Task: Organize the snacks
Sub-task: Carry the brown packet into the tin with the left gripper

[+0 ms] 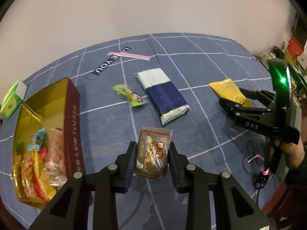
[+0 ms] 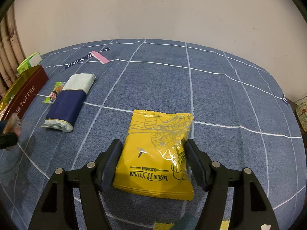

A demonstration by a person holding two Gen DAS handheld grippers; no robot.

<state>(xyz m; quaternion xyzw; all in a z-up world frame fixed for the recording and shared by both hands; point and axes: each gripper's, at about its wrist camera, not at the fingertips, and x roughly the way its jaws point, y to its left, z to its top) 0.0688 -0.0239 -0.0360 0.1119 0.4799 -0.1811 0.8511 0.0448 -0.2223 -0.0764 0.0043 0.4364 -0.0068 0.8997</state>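
A brown clear-wrapped snack packet (image 1: 151, 159) with red and gold characters hangs just above the blue cloth, and my left gripper (image 1: 152, 144) is shut on it, a pad against each side. To its left stands the open dark red toffee tin (image 1: 71, 103) with a gold inside and several snacks in it. My right gripper (image 2: 153, 142) is shut on a yellow packet (image 2: 153, 163) that lies flat on the cloth; its foil crinkles at the right pad. In the left wrist view the right gripper (image 1: 233, 95) sits far right on that yellow packet (image 1: 226, 89).
A blue and pale wrapped pack (image 1: 163, 94) and a small green candy (image 1: 130, 94) lie mid-table. A green box (image 1: 13, 97) stands behind the tin. Pink tape (image 1: 130, 55) lies near the far edge. A cable (image 1: 257, 172) trails at the right table edge.
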